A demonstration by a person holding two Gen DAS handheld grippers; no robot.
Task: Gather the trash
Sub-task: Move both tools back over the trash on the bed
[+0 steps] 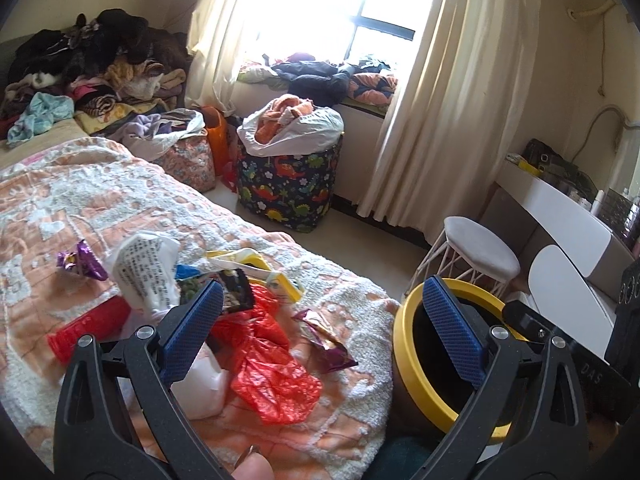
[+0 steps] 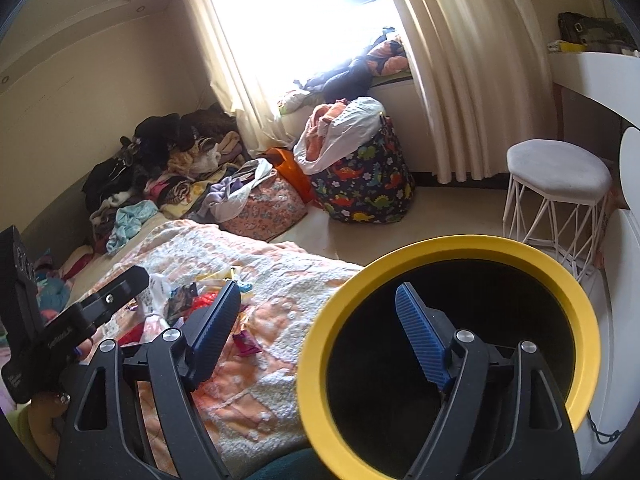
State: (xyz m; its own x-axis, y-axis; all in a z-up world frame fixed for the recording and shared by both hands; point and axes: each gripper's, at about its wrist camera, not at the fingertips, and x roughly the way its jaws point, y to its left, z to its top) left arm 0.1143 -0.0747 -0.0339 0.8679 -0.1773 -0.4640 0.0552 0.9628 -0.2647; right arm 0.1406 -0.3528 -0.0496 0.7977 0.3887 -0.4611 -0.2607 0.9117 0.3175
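Trash on bed [image 1: 60,208]: red box [image 1: 90,326], white printed bag [image 1: 146,272], red plastic bag [image 1: 272,364], purple wrapper [image 1: 326,340]. Left gripper [image 1: 324,332] fingers wide apart, empty, above the pile. Yellow-rimmed bin [image 2: 448,356] just beside the bed. Right gripper [image 2: 324,332] fingers spread wide, empty, one over the bin mouth.

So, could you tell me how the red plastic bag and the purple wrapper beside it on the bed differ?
The red plastic bag is larger and spread out in loose folds; the purple wrapper is smaller and crumpled tight. The bag is thin, plain red film; the wrapper is shiny with a gold inside. Both lie loose on the blanket, ungripped.
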